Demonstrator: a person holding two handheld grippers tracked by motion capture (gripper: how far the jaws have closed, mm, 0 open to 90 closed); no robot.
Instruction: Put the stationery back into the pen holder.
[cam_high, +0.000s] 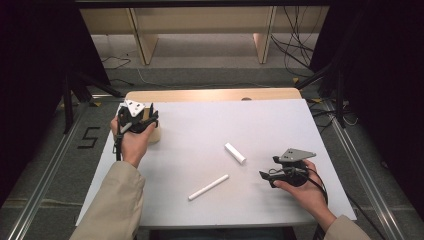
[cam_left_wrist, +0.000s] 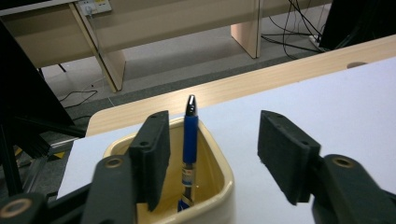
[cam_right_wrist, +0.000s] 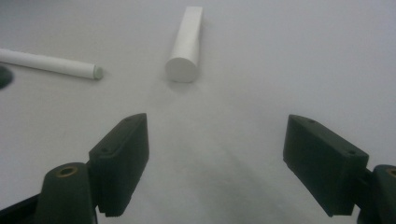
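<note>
A blue pen (cam_left_wrist: 190, 140) with a silver tip stands upright in a cream cup (cam_left_wrist: 215, 196) at the left rear of the white sheet. My left gripper (cam_left_wrist: 219, 156) is open just behind the cup (cam_high: 155, 135); its pads stand apart from the pen. In the high view the left gripper (cam_high: 145, 119) hovers over the cup. My right gripper (cam_high: 264, 175) is open and low over the sheet at the right, with nothing between its fingers. A short white cylinder (cam_high: 235, 153) and a long thin white stick (cam_high: 208, 187) lie mid-sheet, ahead of the right gripper (cam_right_wrist: 217, 163).
The white sheet (cam_high: 270, 120) covers a wooden table whose far edge (cam_high: 210, 95) shows behind it. In the right gripper view the short cylinder (cam_right_wrist: 187, 46) lies right of the stick (cam_right_wrist: 46, 63). Shelving legs and cables stand on the floor beyond.
</note>
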